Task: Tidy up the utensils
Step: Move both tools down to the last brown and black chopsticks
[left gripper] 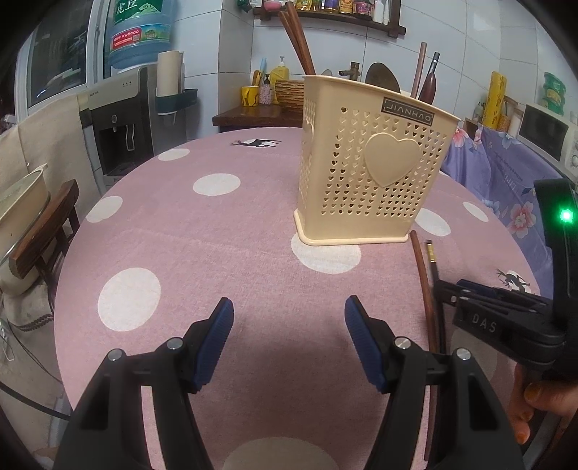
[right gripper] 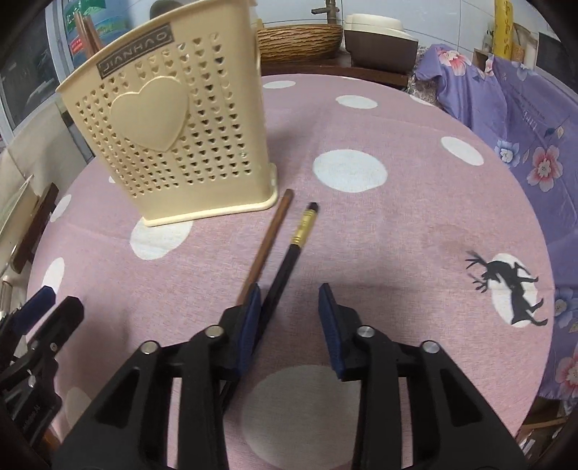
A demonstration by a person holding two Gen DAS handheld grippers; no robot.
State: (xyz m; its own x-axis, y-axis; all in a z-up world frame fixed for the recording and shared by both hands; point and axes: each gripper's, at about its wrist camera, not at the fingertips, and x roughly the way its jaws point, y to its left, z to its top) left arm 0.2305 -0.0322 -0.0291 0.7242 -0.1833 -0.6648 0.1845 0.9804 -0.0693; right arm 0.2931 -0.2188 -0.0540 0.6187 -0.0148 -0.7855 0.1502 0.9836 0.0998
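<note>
Two grippers hover over a round table (left gripper: 224,246) covered in a pink cloth with white dots and small black deer prints. At the far left of the room stand a wooden chair (left gripper: 47,231) and a water dispenser (left gripper: 119,119) topped by a blue bottle; behind the table a wall shelf (left gripper: 336,14) carries jars, and toward the right a purple floral cloth (right gripper: 505,108) drapes over furniture beside a microwave (left gripper: 545,133).

The left gripper (left gripper: 287,314) has its blue-padded fingers spread apart over bare cloth, holding and touching nothing. To its right stands a cream plastic utensil holder (left gripper: 368,173), upright, pierced with small heart holes, bearing a raised heart and a label; brown chopsticks (left gripper: 298,39) already stand inside it. Just right of the holder's base, two loose chopsticks lie side by side on the cloth: a brown chopstick (right gripper: 274,226) and a black chopstick (right gripper: 292,249) with a gold band near its end.

The right gripper (right gripper: 289,300), held in a person's hand (left gripper: 531,401), has its fingers partly spread. The black chopstick runs between them, close against the left pad; the other pad stands clear of it, so nothing is pinched.
</note>
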